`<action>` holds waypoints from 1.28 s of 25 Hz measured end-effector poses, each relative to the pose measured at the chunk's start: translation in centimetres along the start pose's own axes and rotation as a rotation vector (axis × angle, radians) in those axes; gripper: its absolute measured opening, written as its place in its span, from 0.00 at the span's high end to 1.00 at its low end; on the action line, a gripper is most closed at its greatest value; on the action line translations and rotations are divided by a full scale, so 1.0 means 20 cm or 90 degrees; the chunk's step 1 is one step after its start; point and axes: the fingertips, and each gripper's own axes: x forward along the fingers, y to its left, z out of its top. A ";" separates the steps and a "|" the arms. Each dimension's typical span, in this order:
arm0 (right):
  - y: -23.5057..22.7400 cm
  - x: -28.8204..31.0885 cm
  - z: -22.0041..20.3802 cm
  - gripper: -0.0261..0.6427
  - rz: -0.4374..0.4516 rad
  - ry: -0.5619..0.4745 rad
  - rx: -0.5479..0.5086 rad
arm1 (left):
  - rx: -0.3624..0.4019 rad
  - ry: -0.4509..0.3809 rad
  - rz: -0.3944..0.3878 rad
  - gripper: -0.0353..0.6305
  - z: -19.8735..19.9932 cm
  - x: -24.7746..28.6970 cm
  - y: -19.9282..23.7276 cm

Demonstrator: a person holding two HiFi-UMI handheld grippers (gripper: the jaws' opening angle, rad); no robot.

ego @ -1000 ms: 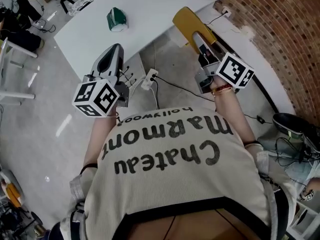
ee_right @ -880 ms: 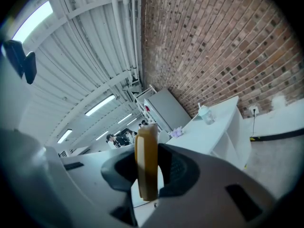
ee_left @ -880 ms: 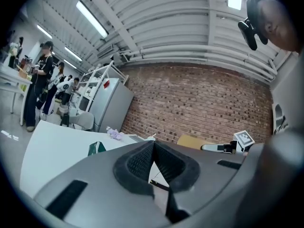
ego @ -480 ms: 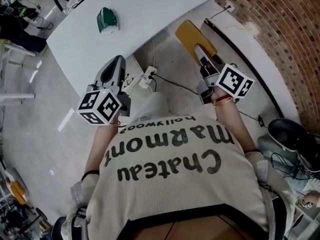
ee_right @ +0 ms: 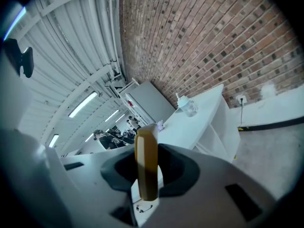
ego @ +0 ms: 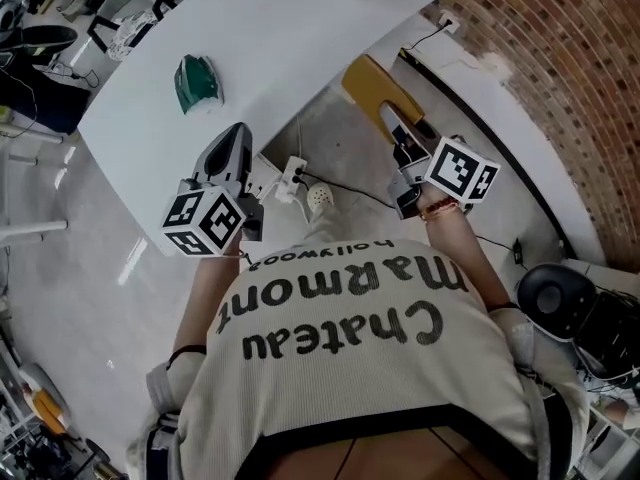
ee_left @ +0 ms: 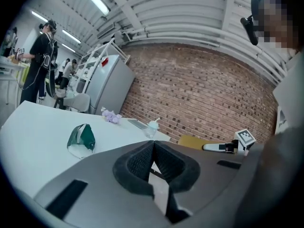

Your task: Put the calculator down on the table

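In front of your chest, both of your arms are bent and reach forward, one gripper in each hand. Both grippers point ahead toward the white table and tip down a little.

Your left gripper is at the near edge of the table. Its jaws are pressed together with nothing between them. Its marker cube sits close to your shirt.

Your right gripper is off to the right of the table, over the floor. Its jaws are squeezed tight on the yellow calculator. The calculator sticks out past the jaws, up in the air just beside the table's right edge. It is not on the table. In the right gripper view you see it from its thin side, standing up between the pads. The right marker cube is by your wrist.

You have two grippers and one calculator. On the table there is one green and clear thing, one clear cup, one small bunch of purple flowers and one flat dark thing; I cannot tell what that is. One white power strip lies on the floor under the table's edge. A brick wall stands to your right.
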 end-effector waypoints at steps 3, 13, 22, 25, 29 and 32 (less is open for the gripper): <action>-0.04 0.15 0.08 0.83 -0.002 0.007 0.003 | -0.008 0.002 -0.001 0.94 0.06 0.17 0.08; -0.10 0.57 0.42 0.83 0.019 -0.003 -0.002 | -0.030 -0.034 -0.008 0.94 0.37 0.61 0.26; -0.13 0.92 0.51 0.83 0.034 -0.004 0.017 | -0.025 -0.044 0.009 0.94 0.48 0.80 0.50; -0.18 1.01 0.49 0.83 0.026 0.011 0.026 | -0.032 -0.042 0.013 0.94 0.47 0.82 0.54; -0.24 1.14 0.41 0.83 0.013 0.050 0.031 | -0.045 -0.037 0.035 0.94 0.45 0.82 0.62; -0.28 1.24 0.32 0.83 0.004 0.088 0.033 | -0.053 -0.032 0.055 0.94 0.42 0.79 0.68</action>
